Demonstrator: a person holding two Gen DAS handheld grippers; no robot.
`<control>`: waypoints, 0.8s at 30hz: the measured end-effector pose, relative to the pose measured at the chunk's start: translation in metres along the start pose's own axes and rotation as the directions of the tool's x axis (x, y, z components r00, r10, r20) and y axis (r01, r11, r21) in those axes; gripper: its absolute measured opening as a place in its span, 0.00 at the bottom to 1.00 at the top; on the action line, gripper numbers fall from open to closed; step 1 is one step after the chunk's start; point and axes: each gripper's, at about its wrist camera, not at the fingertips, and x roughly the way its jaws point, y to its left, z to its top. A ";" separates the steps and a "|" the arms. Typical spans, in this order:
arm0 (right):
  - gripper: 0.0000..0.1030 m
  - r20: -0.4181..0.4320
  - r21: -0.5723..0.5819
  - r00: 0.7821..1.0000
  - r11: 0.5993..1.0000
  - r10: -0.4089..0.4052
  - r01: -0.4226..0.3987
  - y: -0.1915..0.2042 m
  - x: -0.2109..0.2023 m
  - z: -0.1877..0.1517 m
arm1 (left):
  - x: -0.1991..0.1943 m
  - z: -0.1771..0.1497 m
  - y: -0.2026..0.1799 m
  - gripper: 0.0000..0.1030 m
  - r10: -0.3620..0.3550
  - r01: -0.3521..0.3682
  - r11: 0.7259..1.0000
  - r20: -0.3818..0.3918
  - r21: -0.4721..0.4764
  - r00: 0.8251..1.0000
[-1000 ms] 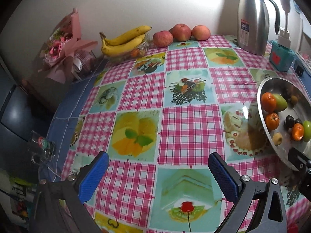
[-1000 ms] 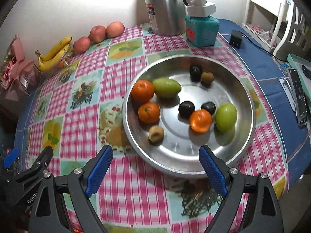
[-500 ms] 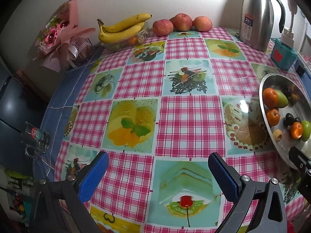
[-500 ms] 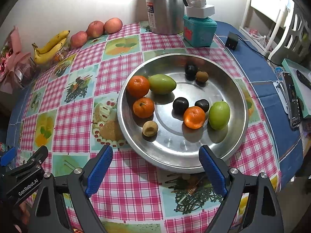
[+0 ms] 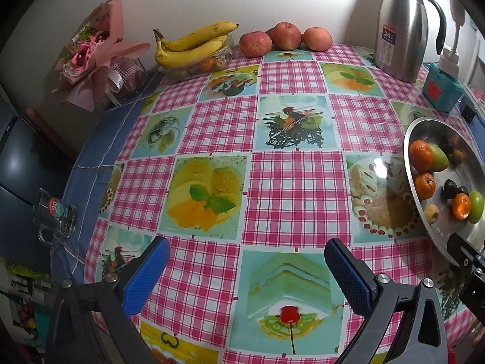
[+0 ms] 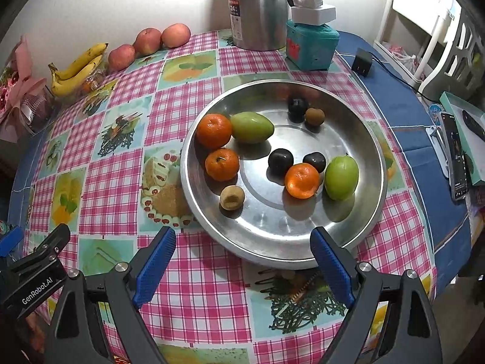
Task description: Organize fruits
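Right wrist view: our left claw (image 6: 9, 239) edges in near the tabletop's (image 6: 188, 288) front-left edge; our right claw (image 6: 242, 257) gapes empty before the steel pan (image 6: 357, 236). Its tangerines (image 6: 213, 130) look light, firm, roll-prone; we'd pinch across their middles.

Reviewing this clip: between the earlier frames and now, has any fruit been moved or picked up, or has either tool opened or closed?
Nothing on the table has changed. No fruit was taken or let go: the oranges, green fruits and dark plums lie as before in the steel basin. The left tool and right tool stay open and empty above the tablecloth.
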 end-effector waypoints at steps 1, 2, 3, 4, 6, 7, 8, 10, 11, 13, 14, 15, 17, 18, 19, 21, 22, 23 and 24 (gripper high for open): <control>0.88 -0.001 0.000 1.000 1.000 -0.001 0.001 0.000 0.000 0.000 | 0.000 0.000 0.000 1.00 0.000 0.000 1.000 0.000 -0.001 1.000; 0.88 -0.001 -0.001 1.000 1.000 -0.001 0.001 0.001 0.000 0.000 | 0.000 -0.001 0.000 1.00 0.001 -0.001 1.000 0.000 -0.003 1.000; 0.88 -0.002 -0.001 1.000 1.000 -0.001 0.001 0.000 0.000 0.000 | 0.000 -0.001 0.000 1.00 0.001 -0.001 1.000 0.000 -0.004 1.000; 0.88 -0.002 -0.002 1.000 1.000 -0.001 0.001 0.000 0.000 0.000 | 0.000 -0.001 0.001 1.00 0.000 0.000 1.000 0.000 -0.006 1.000; 0.88 -0.002 -0.001 1.000 1.000 -0.002 0.002 0.001 0.000 0.000 | 0.000 -0.001 0.001 1.00 0.000 0.000 1.000 0.000 -0.010 1.000; 0.88 -0.002 -0.001 1.000 1.000 -0.001 0.001 0.001 0.000 0.000 | 0.000 0.000 0.001 1.00 0.000 0.000 1.000 0.000 -0.011 1.000; 0.88 -0.002 -0.001 1.000 1.000 -0.002 0.002 0.001 0.000 0.000 | 0.000 0.000 0.001 1.00 0.000 0.000 1.000 -0.001 -0.013 1.000; 0.88 -0.003 -0.005 1.000 1.000 -0.002 0.002 0.001 0.001 0.000 | 0.000 -0.001 0.002 1.00 0.000 0.000 1.000 -0.002 -0.015 1.000; 0.88 -0.003 -0.006 1.000 1.000 -0.003 0.003 0.002 0.001 -0.001 | 0.000 -0.001 0.002 1.00 0.000 0.000 1.000 -0.002 -0.016 1.000; 0.88 -0.004 -0.008 1.000 1.000 -0.003 0.003 0.002 0.001 -0.001 | 0.000 -0.001 0.002 1.00 0.000 0.000 1.000 -0.001 -0.016 1.000; 0.88 -0.005 -0.008 1.000 1.000 -0.003 0.003 0.002 0.001 0.000 | 0.000 -0.001 0.002 1.00 -0.001 0.000 1.000 -0.001 -0.015 1.000; 0.88 -0.007 -0.008 1.000 1.000 -0.005 0.005 0.002 0.001 -0.001 | 0.000 -0.001 0.002 1.00 0.000 0.000 1.000 -0.002 -0.015 1.000; 0.88 -0.012 -0.008 1.000 1.000 -0.007 0.006 0.002 0.002 0.000 | 0.000 -0.001 0.002 1.00 0.000 0.000 1.000 -0.002 -0.015 1.000; 0.88 -0.014 -0.008 1.000 1.000 -0.007 0.007 0.002 0.003 0.000 | 0.000 -0.001 0.002 1.00 0.000 0.000 1.000 -0.001 -0.015 1.000; 0.88 -0.013 -0.009 1.000 1.000 -0.007 0.006 0.002 0.002 0.000 | 0.000 -0.001 0.002 1.00 -0.001 0.001 1.000 -0.001 -0.016 1.000; 0.88 -0.012 -0.010 1.000 1.000 -0.007 0.007 0.002 0.002 0.000 | 0.000 -0.001 0.002 1.00 0.000 0.000 1.000 -0.001 -0.015 1.000; 0.88 -0.013 -0.011 1.000 1.000 -0.007 0.007 0.002 0.003 0.000 | 0.000 -0.001 0.002 1.00 0.000 0.000 1.000 -0.002 -0.016 1.000; 0.88 -0.014 -0.011 1.000 1.000 -0.008 0.008 0.002 0.003 0.000 | 0.000 -0.001 0.002 1.00 -0.001 0.001 1.000 -0.002 -0.015 1.000; 0.88 -0.014 -0.011 1.000 1.000 -0.008 0.008 0.002 0.003 0.000 | 0.000 -0.001 0.002 1.00 -0.001 0.001 1.000 -0.001 -0.015 1.000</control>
